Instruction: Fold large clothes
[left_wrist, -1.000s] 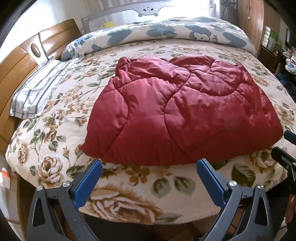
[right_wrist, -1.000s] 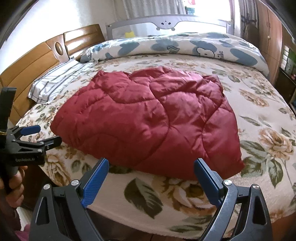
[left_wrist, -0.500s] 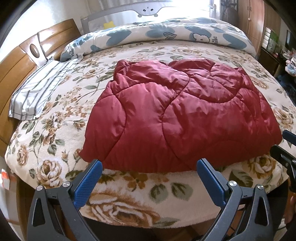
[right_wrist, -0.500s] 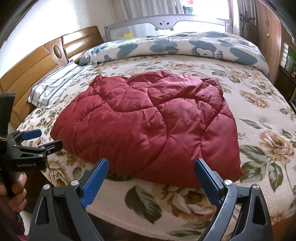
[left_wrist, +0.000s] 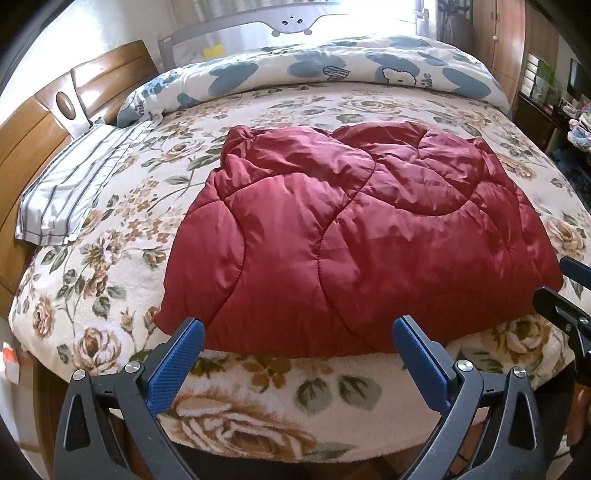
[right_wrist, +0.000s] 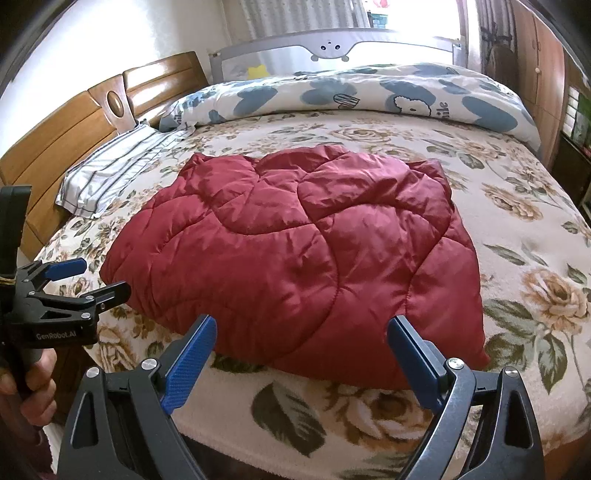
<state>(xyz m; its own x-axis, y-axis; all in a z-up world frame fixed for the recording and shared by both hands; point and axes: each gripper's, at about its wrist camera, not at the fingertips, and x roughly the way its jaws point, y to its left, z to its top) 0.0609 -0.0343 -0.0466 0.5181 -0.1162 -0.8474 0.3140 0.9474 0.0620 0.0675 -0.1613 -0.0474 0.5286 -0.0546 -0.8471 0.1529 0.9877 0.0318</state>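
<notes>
A dark red quilted garment (left_wrist: 354, 240) (right_wrist: 299, 254) lies in a puffy folded heap on the floral bed cover (left_wrist: 122, 229) (right_wrist: 524, 221), near the front edge. My left gripper (left_wrist: 297, 328) is open, its blue pads apart just short of the garment's near hem. My right gripper (right_wrist: 301, 326) is open too, with empty jaws in front of the hem toward the garment's right side. The left gripper (right_wrist: 86, 277) shows at the left edge of the right wrist view, held by a hand (right_wrist: 26, 387). The right gripper's fingers (left_wrist: 561, 306) show at the right edge of the left wrist view.
A rolled blue-and-white duvet (left_wrist: 332, 70) (right_wrist: 369, 96) lies across the far side of the bed. A striped pillow (left_wrist: 74, 184) (right_wrist: 114, 170) rests by the wooden headboard (left_wrist: 40, 125) on the left. A wooden wardrobe (right_wrist: 535, 62) and shelves (left_wrist: 554, 92) stand at the right.
Both grippers have moved a little closer to the garment's near edge; the garment now looks larger. Both stay open and the garment has not moved.
</notes>
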